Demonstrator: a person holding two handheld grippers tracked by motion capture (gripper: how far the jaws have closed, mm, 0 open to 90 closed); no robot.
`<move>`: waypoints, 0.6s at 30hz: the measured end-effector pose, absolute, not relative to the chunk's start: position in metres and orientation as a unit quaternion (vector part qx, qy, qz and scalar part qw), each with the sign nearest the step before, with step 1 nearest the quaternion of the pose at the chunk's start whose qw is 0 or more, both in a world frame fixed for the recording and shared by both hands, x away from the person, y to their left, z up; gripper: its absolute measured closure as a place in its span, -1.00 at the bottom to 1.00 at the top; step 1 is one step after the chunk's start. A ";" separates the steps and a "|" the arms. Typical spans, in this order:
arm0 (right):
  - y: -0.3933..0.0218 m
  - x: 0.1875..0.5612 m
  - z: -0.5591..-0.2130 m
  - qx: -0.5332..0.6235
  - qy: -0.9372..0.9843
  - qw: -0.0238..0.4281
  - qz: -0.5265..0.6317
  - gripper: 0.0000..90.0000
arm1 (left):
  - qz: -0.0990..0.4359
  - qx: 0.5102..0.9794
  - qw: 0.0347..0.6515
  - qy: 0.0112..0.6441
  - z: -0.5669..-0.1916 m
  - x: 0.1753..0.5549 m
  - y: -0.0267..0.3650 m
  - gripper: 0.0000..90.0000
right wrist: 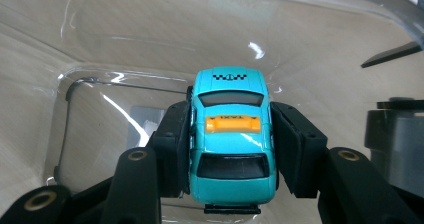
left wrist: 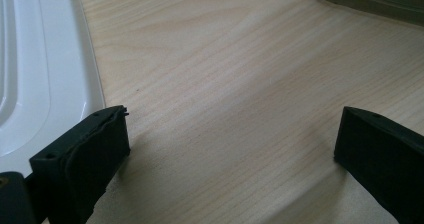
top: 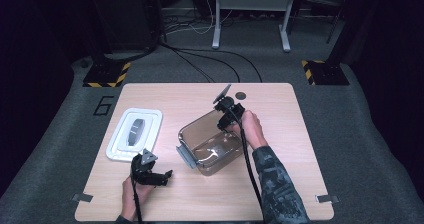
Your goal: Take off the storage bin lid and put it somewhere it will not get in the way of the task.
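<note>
Dark carpeted floor surrounds a pale wooden tabletop [top: 280, 184]. Right tongs [right wrist: 231, 149] are clamped on the sides of one small turquoise toy taxi with an orange roof sign [right wrist: 231, 134], held over the mouth of one clear plastic storage tub [top: 207, 144] at centre. Released too high, I judge the car could bounce or roll against the tub wall; a bump on the rim could shift the tub. Left tongs [top: 152, 176], at seven o'clock, stand apart and empty. One white rectangular lid [top: 134, 134] lies at nine o'clock.

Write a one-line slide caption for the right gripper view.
Right gripper clamps a turquoise toy taxi by its sides, holding it over the open clear plastic container.
</note>
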State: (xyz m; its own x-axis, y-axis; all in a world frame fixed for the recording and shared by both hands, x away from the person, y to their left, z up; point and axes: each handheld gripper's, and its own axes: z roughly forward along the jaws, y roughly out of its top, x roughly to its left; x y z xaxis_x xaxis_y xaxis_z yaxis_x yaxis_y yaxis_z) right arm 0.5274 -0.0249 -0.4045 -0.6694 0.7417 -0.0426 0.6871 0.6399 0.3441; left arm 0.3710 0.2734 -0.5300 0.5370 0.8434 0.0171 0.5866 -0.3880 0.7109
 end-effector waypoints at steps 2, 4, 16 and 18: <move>-0.024 0.528 -0.406 0.398 0.901 0.089 0.149 0.16 | 0.192 0.811 0.334 0.441 -0.530 0.371 0.273 -0.98; -0.023 0.528 -0.407 0.397 0.902 0.088 0.146 0.16 | 0.192 0.811 0.334 0.441 -0.530 0.371 0.273 -0.98; -0.023 0.519 -0.395 0.397 0.895 0.106 0.172 -0.51 | 0.191 0.807 0.338 0.445 -0.530 0.371 0.273 -0.97; -0.026 0.515 -0.389 0.390 0.894 0.111 0.188 -0.61 | 0.193 0.806 0.338 0.446 -0.530 0.370 0.272 -0.97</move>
